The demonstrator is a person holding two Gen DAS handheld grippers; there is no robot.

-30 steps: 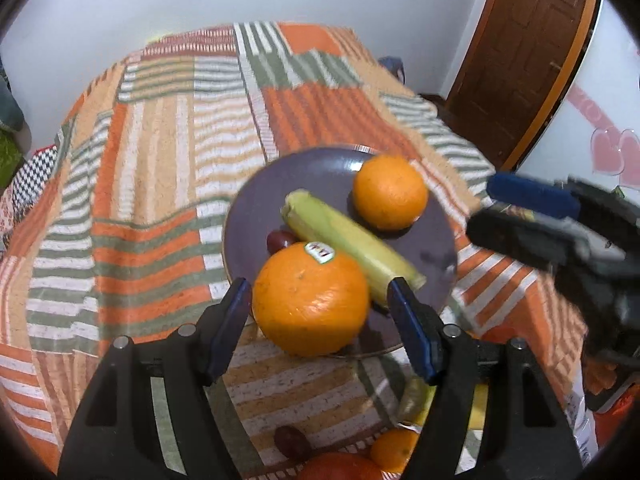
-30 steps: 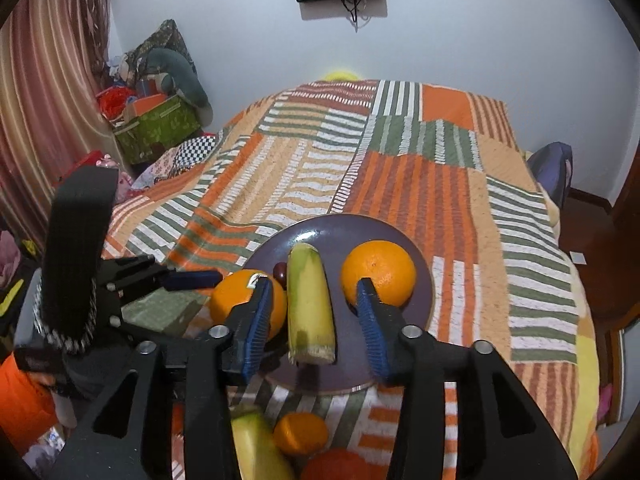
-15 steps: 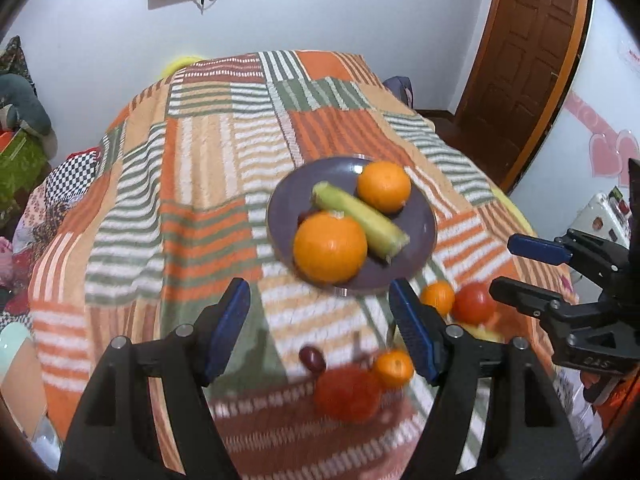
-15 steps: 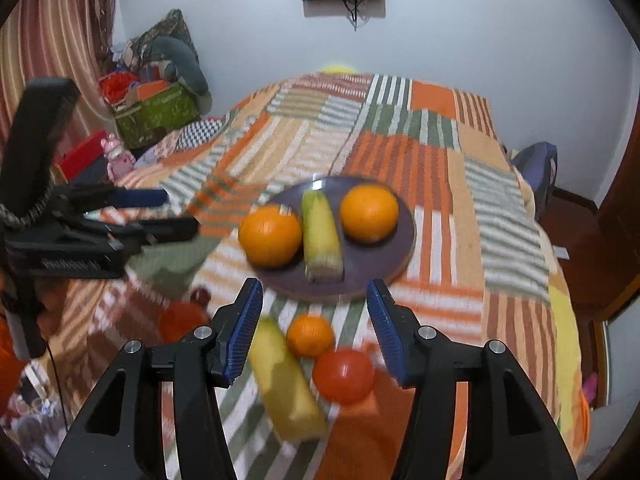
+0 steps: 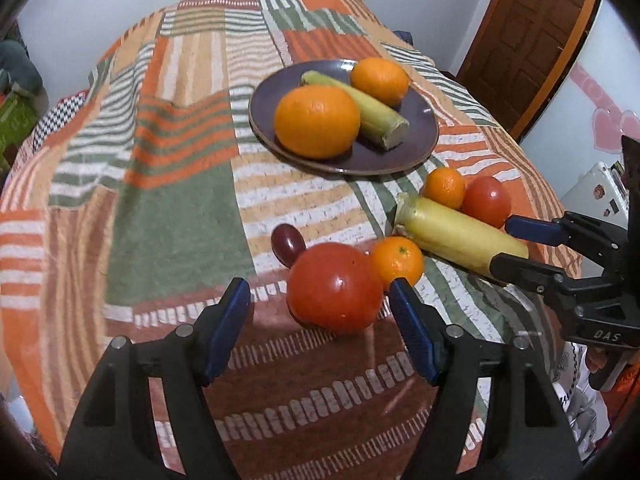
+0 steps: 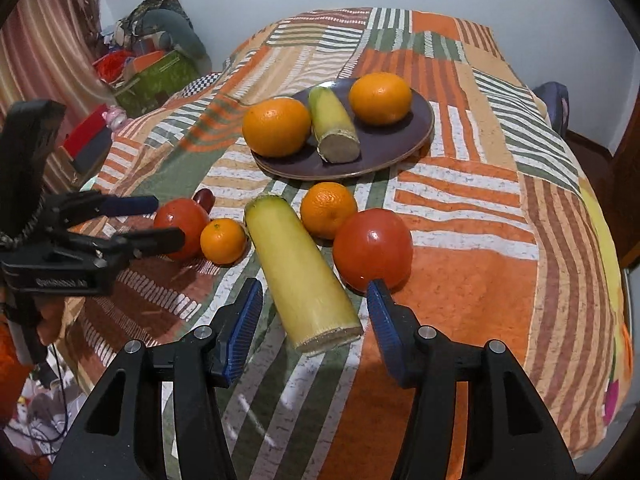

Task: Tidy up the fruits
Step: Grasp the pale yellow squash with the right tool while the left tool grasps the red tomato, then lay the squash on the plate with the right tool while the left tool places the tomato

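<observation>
Reaching for loose fruit below the round purple plate [image 5: 420, 148].
Our left gripper [image 5: 320, 320], jaws apart, frames the glossy red tomato [image 5: 335, 287]; our right gripper [image 6: 316, 322], empty and parted, must close on the long yellow-green cane piece [image 6: 300, 272] at twelve o'clock.

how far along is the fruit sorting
Done: two oranges and one corn piece sit on the plate. In hand: nothing; the left hand-held gripper and right hand-held gripper are both open. Left on the blanket: two tomatoes, two small oranges, the long corn piece, a grape.
</observation>
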